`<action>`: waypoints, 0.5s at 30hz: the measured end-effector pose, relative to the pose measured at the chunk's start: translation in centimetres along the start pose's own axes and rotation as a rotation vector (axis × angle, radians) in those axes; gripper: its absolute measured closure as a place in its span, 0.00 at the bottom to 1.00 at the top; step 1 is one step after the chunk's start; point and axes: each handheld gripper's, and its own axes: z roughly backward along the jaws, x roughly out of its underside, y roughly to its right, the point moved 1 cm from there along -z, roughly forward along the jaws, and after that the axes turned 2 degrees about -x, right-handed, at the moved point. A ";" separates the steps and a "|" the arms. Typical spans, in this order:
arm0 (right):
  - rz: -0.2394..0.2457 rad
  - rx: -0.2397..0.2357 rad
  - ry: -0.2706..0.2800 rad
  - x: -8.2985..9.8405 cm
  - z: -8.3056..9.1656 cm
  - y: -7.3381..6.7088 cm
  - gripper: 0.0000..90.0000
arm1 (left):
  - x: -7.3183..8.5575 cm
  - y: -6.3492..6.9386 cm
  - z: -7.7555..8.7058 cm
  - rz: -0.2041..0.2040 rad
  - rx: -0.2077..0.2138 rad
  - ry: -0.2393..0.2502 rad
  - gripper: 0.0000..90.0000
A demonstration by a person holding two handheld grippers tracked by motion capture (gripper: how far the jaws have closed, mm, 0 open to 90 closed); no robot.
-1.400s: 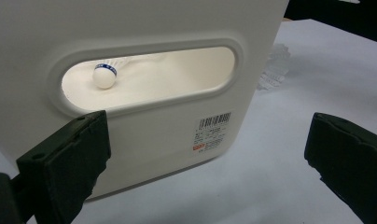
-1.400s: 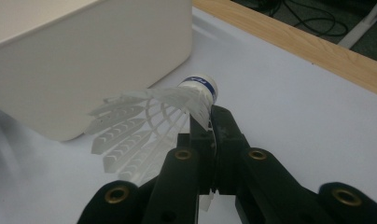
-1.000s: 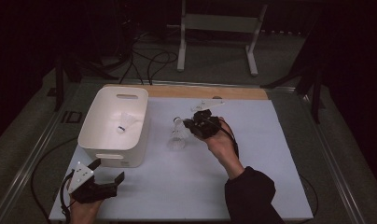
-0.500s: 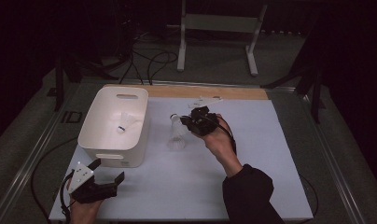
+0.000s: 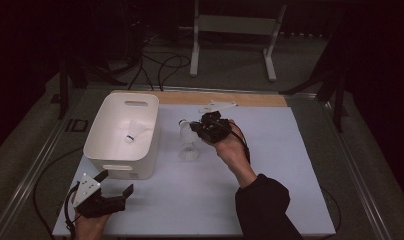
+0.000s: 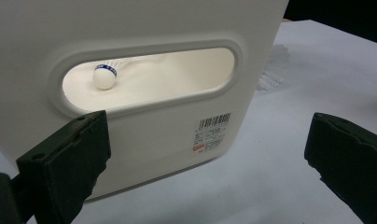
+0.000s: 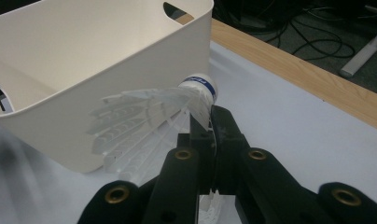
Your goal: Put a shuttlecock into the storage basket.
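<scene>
My right gripper [image 5: 194, 127] hovers just right of the white bin [image 5: 110, 150], shut on the feather skirt of a shuttlecock [image 7: 149, 116] near its blue-banded cork [image 7: 200, 86]. A second feathered shuttlecock [image 5: 188, 151] stands on the white sheet right under it. Another shuttlecock [image 5: 132, 134] lies inside the bin, and its cork [image 6: 104, 77] shows through the handle slot. My left gripper [image 5: 115, 186] rests low at the sheet's front left, open, its jaws facing the bin's near wall [image 6: 177, 135] with nothing between them.
A wooden strip [image 5: 240, 98] runs along the table's far edge. Beyond it stand a metal frame [image 5: 235, 25] and floor cables [image 5: 160, 65]. White sheet [image 5: 290, 165] stretches open to the right of my right hand.
My right gripper has shifted slightly left toward the bin, still holding its shuttlecock. The left gripper has stayed put.
</scene>
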 end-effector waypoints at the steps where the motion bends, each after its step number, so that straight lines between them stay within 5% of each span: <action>1: -0.005 -0.002 0.001 0.0 0.0 0.0 0.99 | 0.0 0.0 0.0 0.000 0.000 0.000 0.01; 15: -0.007 -0.012 0.021 -0.9 -0.3 -0.3 0.99 | 0.0 0.0 0.0 0.001 -0.001 0.001 0.01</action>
